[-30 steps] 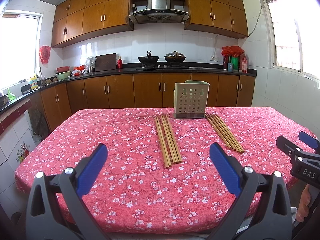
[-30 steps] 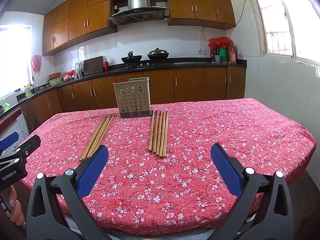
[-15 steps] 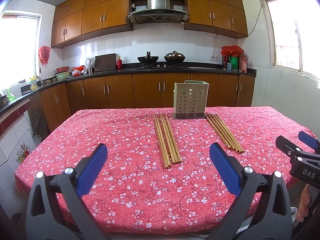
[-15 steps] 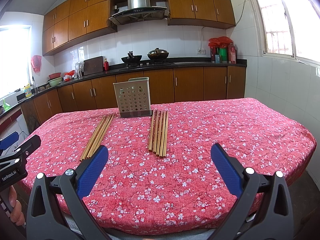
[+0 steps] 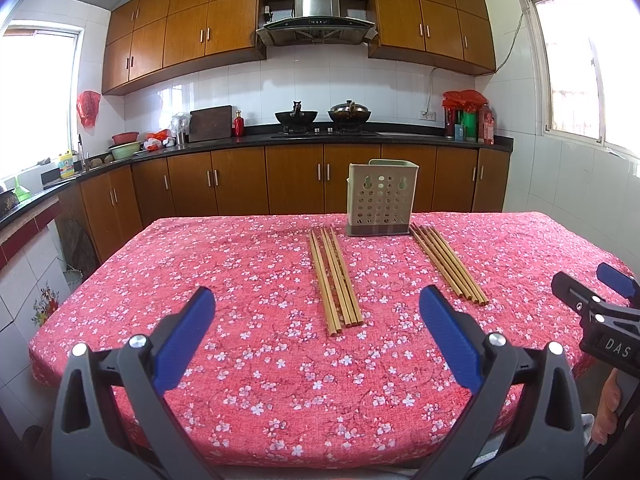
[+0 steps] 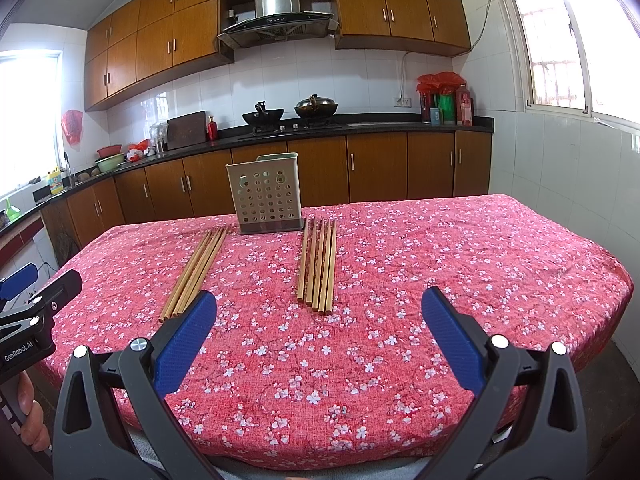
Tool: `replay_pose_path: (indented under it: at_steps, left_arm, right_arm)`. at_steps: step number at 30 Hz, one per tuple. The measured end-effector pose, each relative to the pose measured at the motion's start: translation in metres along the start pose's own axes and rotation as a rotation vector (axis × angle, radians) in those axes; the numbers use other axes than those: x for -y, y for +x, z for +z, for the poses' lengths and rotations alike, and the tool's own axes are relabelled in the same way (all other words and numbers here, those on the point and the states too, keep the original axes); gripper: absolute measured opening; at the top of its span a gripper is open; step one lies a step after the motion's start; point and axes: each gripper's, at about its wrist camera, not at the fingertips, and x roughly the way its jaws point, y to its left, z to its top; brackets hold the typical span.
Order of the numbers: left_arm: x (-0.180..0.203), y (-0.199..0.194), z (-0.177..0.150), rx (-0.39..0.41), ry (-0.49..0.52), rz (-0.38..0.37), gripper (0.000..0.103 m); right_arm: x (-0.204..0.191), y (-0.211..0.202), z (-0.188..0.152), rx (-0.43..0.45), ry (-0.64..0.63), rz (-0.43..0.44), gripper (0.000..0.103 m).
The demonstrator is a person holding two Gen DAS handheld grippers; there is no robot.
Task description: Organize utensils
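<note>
On far half of red floral tablecloth [image 5: 248,288]: two chopstick bundles flank perforated holder [image 5: 382,200]. Left bundle [image 5: 335,280] and right bundle [image 5: 448,264] lie flat, pointing near to far, far ends just beside holder base. Sticks look thin, straight, tan, bamboo-like. I judge them light, stiff, prone to roll or scatter; best pinched mid-length across whole bundle. My left gripper [image 5: 316,332] gapes wide, carries nothing, hovers at near edge. My right gripper [image 6: 320,336] same: spread wide, nothing between pads.
</note>
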Motion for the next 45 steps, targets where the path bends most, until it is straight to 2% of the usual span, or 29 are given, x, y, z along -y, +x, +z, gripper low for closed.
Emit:
replay_pose_path:
  at_steps: [27, 36, 45]
  left_arm:
    - [-0.003, 0.009, -0.005, -0.023, -0.008, 0.013, 0.099]
    - [-0.008, 0.031, -0.002, -0.080, -0.009, 0.059, 0.099]
    - [-0.023, 0.085, 0.005, -0.207, -0.040, 0.090, 0.099]
  right_arm:
    - [0.000, 0.010, 0.000, -0.026, 0.003, -0.003, 0.101]
    - [0.002, 0.028, 0.002, -0.066, 0.001, -0.017, 0.101]
    - [0.004, 0.069, 0.011, -0.135, -0.018, -0.042, 0.101]
